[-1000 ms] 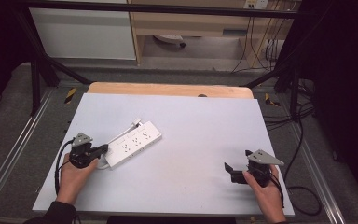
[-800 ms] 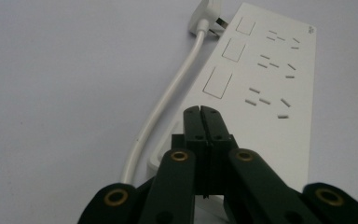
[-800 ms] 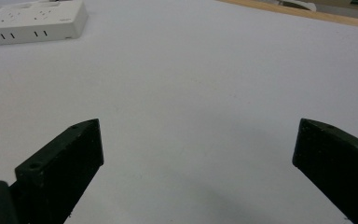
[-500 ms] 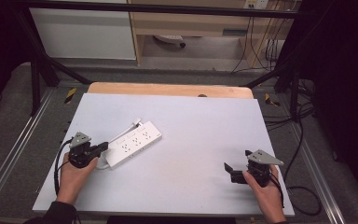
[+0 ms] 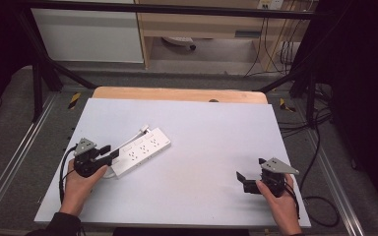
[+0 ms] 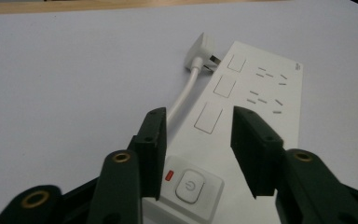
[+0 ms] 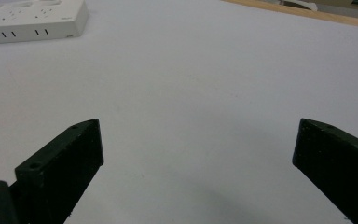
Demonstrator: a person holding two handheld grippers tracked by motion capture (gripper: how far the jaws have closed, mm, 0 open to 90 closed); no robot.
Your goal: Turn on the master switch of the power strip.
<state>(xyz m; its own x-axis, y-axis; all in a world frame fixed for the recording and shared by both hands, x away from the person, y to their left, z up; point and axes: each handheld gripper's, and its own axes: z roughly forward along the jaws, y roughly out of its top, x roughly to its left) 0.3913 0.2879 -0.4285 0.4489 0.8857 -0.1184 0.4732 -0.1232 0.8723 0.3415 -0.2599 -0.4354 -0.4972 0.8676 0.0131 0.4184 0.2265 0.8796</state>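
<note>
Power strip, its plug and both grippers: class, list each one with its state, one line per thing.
Power strip: flat on the table, sockets up, nothing plugged in.
Plug: loose, lying beside the strip.
Left gripper: fingers straddling the strip's switch end, a gap on each side.
Right gripper: wide open, holding nothing.

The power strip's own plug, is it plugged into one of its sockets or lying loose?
Lying loose: in the left gripper view the plug rests on the table beside the power strip, prongs visible against its side, not in a socket.
</note>
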